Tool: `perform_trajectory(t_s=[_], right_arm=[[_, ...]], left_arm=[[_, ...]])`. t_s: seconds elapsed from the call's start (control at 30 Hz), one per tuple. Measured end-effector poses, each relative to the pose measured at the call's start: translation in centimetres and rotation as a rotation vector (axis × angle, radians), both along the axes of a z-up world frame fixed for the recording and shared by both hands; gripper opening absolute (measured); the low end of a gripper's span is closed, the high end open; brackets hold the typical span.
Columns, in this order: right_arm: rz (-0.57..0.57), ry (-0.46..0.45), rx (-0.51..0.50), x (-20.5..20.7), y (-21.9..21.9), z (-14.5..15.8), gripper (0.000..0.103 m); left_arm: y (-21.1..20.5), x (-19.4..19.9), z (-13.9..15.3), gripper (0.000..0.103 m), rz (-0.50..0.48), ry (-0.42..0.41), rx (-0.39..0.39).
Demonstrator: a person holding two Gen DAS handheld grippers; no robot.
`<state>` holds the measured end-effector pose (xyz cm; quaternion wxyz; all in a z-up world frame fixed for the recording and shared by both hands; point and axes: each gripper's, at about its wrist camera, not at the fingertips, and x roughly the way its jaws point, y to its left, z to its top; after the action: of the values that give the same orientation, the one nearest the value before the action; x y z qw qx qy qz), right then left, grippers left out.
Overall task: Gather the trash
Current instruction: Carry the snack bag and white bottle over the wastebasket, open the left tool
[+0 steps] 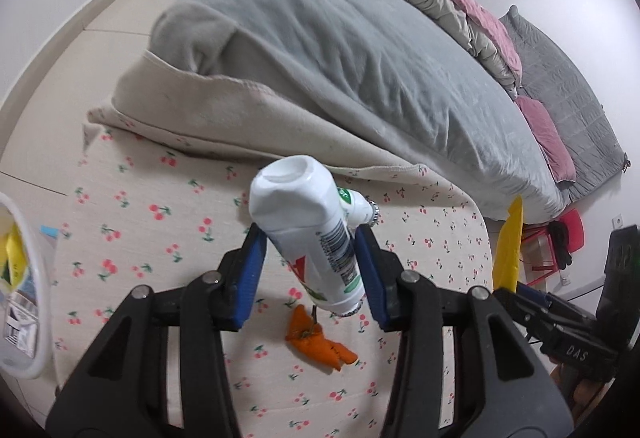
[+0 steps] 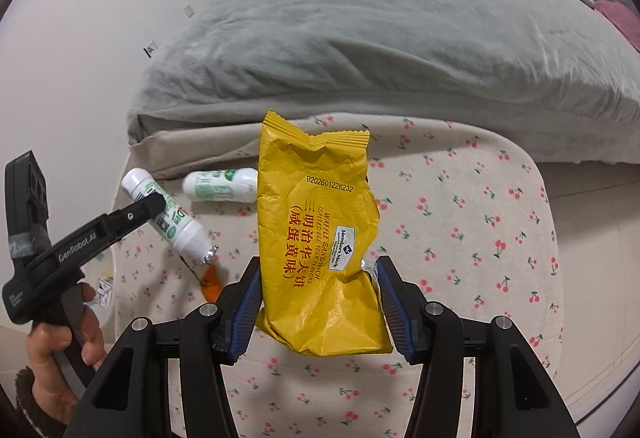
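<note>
My left gripper (image 1: 310, 238) is shut on a white bottle (image 1: 298, 206) with green print, held tilted above the cherry-print mat (image 1: 140, 222). The right wrist view shows that bottle (image 2: 176, 222) in the air, clamped by the left gripper's fingers (image 2: 152, 204). My right gripper (image 2: 320, 270) is shut on a crumpled yellow snack wrapper (image 2: 316, 222), which stands up between the blue pads. A second white bottle (image 2: 220, 186) lies on the mat by the bed edge. Below the held bottle, an orange peel (image 1: 316, 342) rests on the mat.
A white bin (image 1: 36, 338) holding wrappers stands at the far left. A bed (image 1: 340, 50) with a grey cover and bunched quilts fills the far side. A red stool (image 1: 568, 234) stands at the right. A small carton (image 2: 105, 288) lies on the floor left of the mat.
</note>
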<state>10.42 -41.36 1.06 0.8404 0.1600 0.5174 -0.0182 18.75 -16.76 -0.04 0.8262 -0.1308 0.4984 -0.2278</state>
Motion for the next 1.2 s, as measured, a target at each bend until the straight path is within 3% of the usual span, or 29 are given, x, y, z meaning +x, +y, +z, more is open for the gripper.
perform_trajectory(t_s=[0.6, 0.93, 1.2], right_arm=[[0.098, -0.036, -0.014, 2.5, 7.1, 1.0, 0.056], [0.165, -0.05, -0.006, 4.2, 11.8, 1.4, 0.056], [0.225, -0.051, -0.013, 5.2, 16.0, 1.2, 0.056]], left_arm=[[6.8, -1.3, 2.3, 0.046, 0.049, -0.087, 0.028], [13.6, -2.5, 2.7, 0.046, 0.129, -0.13, 0.041], [19.9, -4.0, 2.0, 0.046, 0.201, -0.161, 0.115]])
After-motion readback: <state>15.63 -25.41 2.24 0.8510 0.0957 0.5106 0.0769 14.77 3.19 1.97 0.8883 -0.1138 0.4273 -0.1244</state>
